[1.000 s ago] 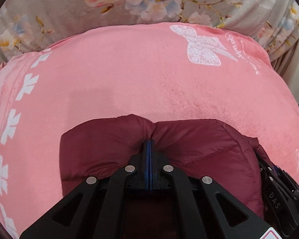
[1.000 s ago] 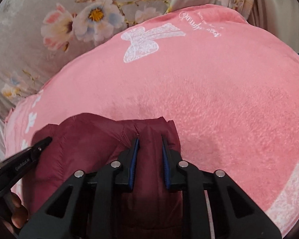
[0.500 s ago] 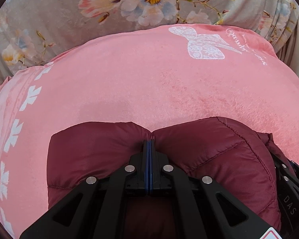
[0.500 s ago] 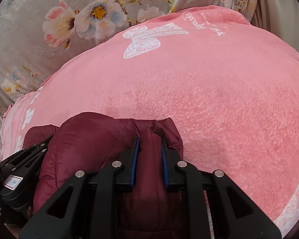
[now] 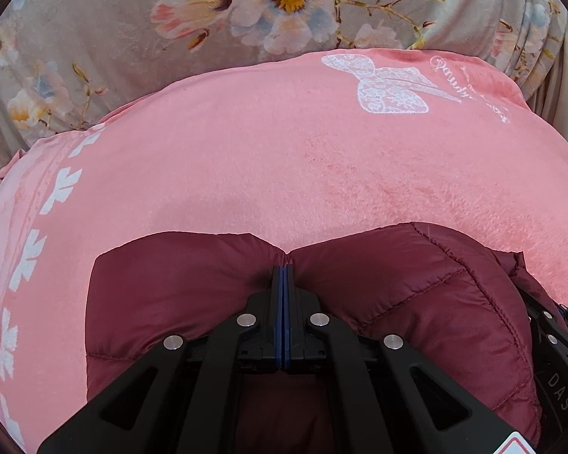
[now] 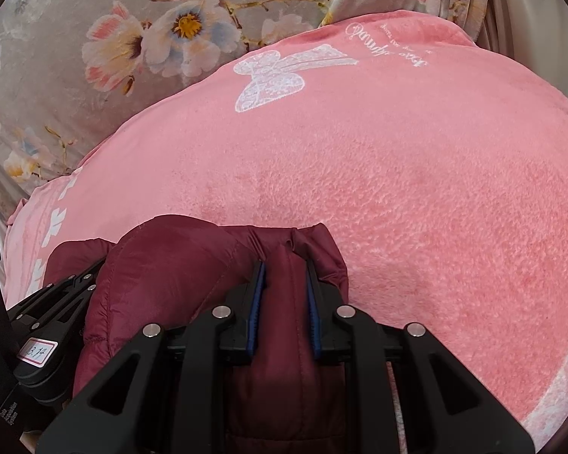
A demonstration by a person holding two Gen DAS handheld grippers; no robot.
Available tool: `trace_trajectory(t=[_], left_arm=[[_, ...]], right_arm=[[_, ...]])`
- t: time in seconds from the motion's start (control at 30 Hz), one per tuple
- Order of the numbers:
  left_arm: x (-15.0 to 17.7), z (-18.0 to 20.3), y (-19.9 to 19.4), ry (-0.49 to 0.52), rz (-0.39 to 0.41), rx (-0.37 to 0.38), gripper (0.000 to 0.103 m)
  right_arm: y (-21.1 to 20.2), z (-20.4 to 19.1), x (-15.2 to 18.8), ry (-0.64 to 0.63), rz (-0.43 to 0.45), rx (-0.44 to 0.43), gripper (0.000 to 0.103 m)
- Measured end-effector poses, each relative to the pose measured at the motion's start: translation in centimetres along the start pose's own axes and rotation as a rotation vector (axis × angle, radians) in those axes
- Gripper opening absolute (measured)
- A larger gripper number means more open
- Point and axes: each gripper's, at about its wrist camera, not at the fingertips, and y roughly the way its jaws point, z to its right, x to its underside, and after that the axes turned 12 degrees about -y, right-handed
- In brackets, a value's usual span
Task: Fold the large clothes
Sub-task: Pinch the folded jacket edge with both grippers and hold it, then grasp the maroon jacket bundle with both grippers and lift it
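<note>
Left tongs (image 5: 283,270) and right tongs (image 6: 283,265) both clamped on maroon puffer jacket (image 5: 416,295) over pink blanket (image 5: 284,159).

Left claw (image 5: 284,270): matte black angular linkage, four silver round screw heads, blue pads. Right claw (image 6: 283,268): same build, blue pads. Housings carry white lettering "DAS" and a small handwritten label.

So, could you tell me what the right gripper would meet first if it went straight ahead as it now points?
The right gripper, shut on the maroon puffer jacket, would probably carry it onto the pink blanket just ahead; depth is unclear.
</note>
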Motion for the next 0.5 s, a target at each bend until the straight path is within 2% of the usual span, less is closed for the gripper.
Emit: trace_trajectory(t=[0.5], left_arm=[[0.04, 0.47, 0.09, 0.017, 0.011, -0.028, 0.000]], right_arm=[[-0.07, 0.09, -0.07, 0.009, 0.001, -0.005, 0.018]])
